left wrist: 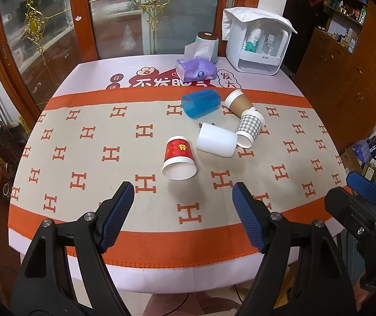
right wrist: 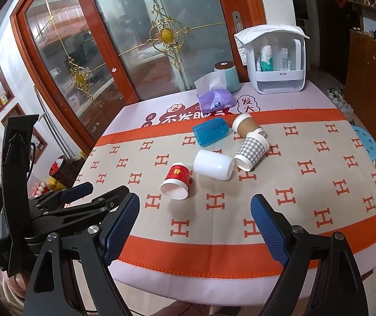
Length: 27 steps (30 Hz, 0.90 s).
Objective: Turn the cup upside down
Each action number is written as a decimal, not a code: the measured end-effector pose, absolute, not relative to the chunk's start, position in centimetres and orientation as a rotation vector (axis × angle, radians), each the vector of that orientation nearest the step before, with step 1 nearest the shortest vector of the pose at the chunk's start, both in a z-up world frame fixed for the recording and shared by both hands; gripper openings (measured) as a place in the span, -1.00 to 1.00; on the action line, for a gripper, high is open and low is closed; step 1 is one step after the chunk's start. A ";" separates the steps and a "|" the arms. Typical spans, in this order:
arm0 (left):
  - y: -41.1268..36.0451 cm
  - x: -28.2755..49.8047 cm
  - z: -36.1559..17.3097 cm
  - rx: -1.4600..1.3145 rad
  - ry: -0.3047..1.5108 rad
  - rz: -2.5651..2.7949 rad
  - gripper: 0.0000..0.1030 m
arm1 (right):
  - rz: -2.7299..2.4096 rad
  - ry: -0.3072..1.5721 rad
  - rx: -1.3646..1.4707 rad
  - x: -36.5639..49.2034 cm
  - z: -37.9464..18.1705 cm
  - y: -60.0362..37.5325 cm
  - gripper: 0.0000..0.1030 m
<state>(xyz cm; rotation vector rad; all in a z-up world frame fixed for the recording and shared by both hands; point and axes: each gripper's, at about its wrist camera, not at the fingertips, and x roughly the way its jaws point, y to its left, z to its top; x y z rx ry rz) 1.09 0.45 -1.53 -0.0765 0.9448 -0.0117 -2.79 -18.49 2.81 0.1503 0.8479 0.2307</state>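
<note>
Several cups lie on their sides on the patterned cloth. A red paper cup [left wrist: 179, 156] [right wrist: 176, 180] is nearest, mouth toward me. A white plastic cup [left wrist: 217, 139] [right wrist: 213, 164] lies behind it. A grey checked cup [left wrist: 248, 128] [right wrist: 251, 151], a brown paper cup [left wrist: 238, 102] [right wrist: 245, 126] and a blue plastic cup [left wrist: 200, 102] [right wrist: 210, 131] lie farther back. My left gripper [left wrist: 183, 197] is open and empty above the table's near edge. My right gripper [right wrist: 194, 210] is open and empty, to the right of the left one.
A purple tissue pack [left wrist: 196, 69] [right wrist: 215, 100], a teal canister [left wrist: 209, 43] and a white storage box [left wrist: 257, 46] [right wrist: 280, 63] stand at the table's back. A glass sliding door [left wrist: 109, 15] is behind. A wooden cabinet [left wrist: 346, 65] is at the right.
</note>
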 end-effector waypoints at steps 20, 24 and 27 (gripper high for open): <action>1.4 2.6 -0.9 -0.102 0.943 -0.024 0.36 | 0.230 0.849 0.159 -2.1 2.5 -18.3 0.70; 1.7 3.7 -0.9 -0.100 0.949 -0.029 0.35 | 0.227 0.857 0.168 -1.2 2.0 -17.4 0.70; 2.0 4.8 -1.2 -0.089 0.959 -0.027 0.35 | 0.225 0.867 0.180 -0.3 1.6 -16.9 0.70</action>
